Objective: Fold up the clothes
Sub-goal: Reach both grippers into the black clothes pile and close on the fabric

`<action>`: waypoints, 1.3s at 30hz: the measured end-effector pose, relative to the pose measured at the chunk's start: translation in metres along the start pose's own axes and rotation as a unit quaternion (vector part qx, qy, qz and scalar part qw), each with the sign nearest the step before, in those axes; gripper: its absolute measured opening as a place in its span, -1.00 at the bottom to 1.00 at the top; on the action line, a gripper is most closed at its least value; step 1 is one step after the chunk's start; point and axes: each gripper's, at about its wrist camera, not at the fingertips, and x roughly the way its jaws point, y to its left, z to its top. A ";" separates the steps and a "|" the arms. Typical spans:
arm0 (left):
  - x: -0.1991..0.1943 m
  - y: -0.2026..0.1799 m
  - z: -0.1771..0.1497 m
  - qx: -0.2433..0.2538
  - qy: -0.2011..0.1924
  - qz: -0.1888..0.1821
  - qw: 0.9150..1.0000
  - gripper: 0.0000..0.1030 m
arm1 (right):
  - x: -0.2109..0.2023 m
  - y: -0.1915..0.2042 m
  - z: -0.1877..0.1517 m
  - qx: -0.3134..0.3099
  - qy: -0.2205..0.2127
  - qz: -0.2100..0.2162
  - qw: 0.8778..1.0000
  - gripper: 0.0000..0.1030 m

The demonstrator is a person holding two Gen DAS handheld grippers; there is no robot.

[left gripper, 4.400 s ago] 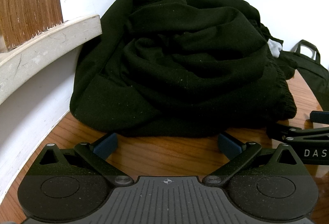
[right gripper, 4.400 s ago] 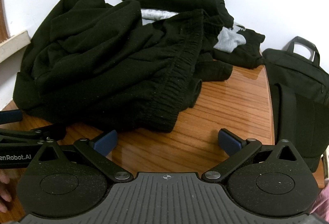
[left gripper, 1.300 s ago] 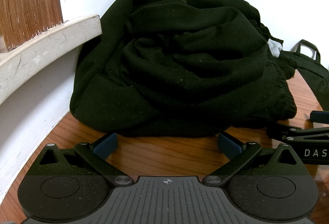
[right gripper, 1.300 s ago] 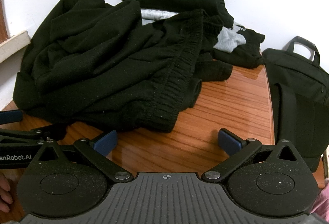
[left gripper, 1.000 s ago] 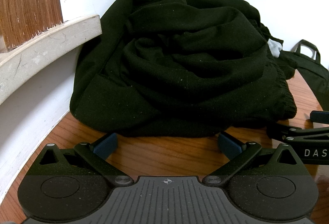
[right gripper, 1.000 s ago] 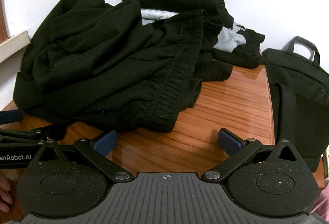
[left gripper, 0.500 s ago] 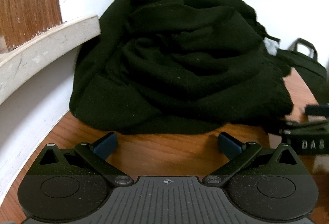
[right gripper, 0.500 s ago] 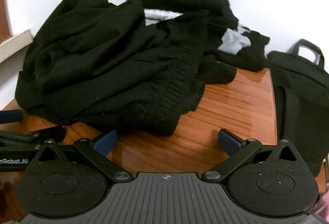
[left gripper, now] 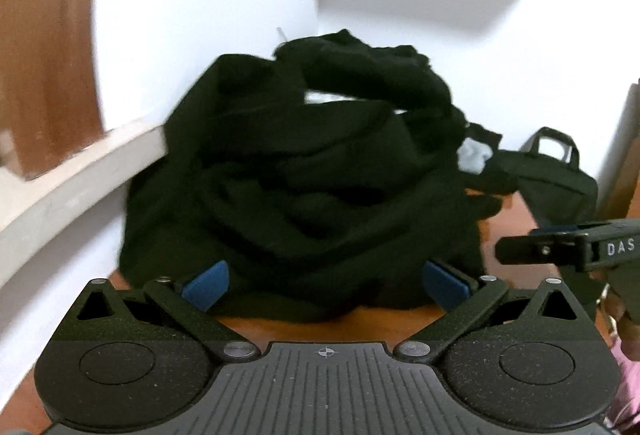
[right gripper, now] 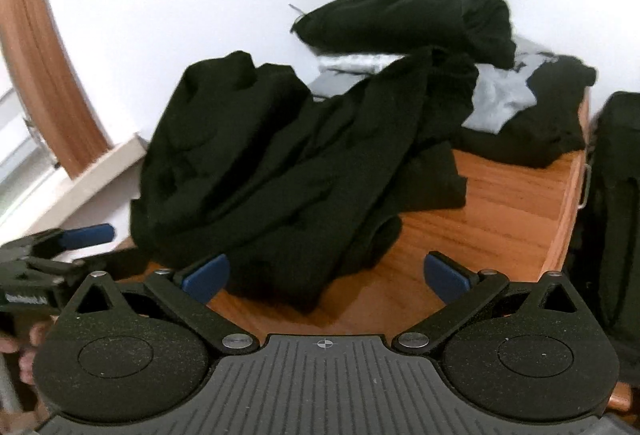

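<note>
A crumpled heap of black clothes [left gripper: 312,187] [right gripper: 288,171] lies on a wooden table [right gripper: 500,219], pushed against the white wall. A grey garment [right gripper: 500,99] shows among the black ones at the back. My left gripper [left gripper: 326,281] is open, raised a little in front of the heap, with nothing between its blue-padded fingers [left gripper: 206,283]. My right gripper [right gripper: 326,277] is open too, hovering before the heap's near right edge, and holds nothing. Each gripper shows at the edge of the other's view.
A black bag [right gripper: 612,203] [left gripper: 560,175] with a handle stands at the table's right edge. A pale window ledge [left gripper: 60,195] and a wooden frame [left gripper: 44,47] run along the left. Bare wood lies between the heap and the bag. A hand [right gripper: 24,351] shows at lower left.
Both grippers have lifted and pulled back from the table, so the heap looks smaller and lower. Both stay open. The clothes have not moved.
</note>
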 end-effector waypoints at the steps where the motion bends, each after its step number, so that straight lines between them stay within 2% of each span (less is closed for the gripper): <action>1: 0.003 -0.006 0.003 0.000 0.003 0.002 1.000 1.00 | 0.001 -0.004 0.004 0.007 0.003 0.011 1.000 1.00; 6: 0.009 -0.029 0.018 -0.005 -0.005 0.000 1.000 1.00 | 0.006 -0.028 0.013 0.063 0.009 0.080 0.995 1.00; 11: 0.017 -0.050 0.034 -0.016 -0.009 -0.014 1.000 0.99 | 0.010 -0.041 0.036 0.019 -0.004 0.069 0.997 1.00; 14: 0.027 -0.066 0.041 -0.013 -0.009 -0.020 1.000 0.87 | 0.013 -0.056 0.063 -0.011 -0.022 0.075 0.997 1.00; 15: 0.030 -0.071 0.043 -0.013 -0.009 -0.022 1.000 0.72 | 0.014 -0.061 0.073 -0.021 -0.030 0.077 0.996 0.99; 17: 0.041 -0.079 0.049 -0.014 0.001 -0.025 1.000 0.42 | 0.017 -0.069 0.092 -0.044 -0.043 0.083 0.995 0.85; 19: 0.049 -0.088 0.055 -0.013 0.004 -0.026 1.000 0.38 | 0.020 -0.075 0.099 -0.062 -0.047 0.082 0.994 0.48; 20: 0.053 -0.092 0.058 -0.011 0.002 -0.025 1.000 0.32 | 0.022 -0.078 0.103 -0.071 -0.049 0.082 0.993 0.39; 21: 0.057 -0.096 0.061 -0.010 0.001 -0.023 1.000 0.26 | 0.024 -0.081 0.106 -0.080 -0.052 0.081 0.992 0.20; 24: 0.069 -0.110 0.070 -0.005 -0.003 -0.021 1.000 0.18 | 0.029 -0.091 0.117 -0.107 -0.058 0.080 0.989 -0.11; 28: 0.083 -0.122 0.059 0.008 0.013 -0.003 1.000 0.18 | 0.036 -0.103 0.132 -0.143 -0.066 0.078 0.984 -0.34; 32: 0.096 -0.131 0.042 0.021 0.038 0.020 0.999 0.20 | 0.043 -0.115 0.146 -0.179 -0.074 0.076 0.978 -0.40; 36: 0.101 -0.136 0.028 0.034 0.053 0.046 0.997 0.19 | 0.051 -0.125 0.138 -0.196 -0.067 0.060 0.976 -0.39; 39: 0.104 -0.139 0.026 0.060 0.061 0.071 0.994 0.02 | 0.056 -0.132 0.136 -0.195 -0.061 0.064 0.977 -0.39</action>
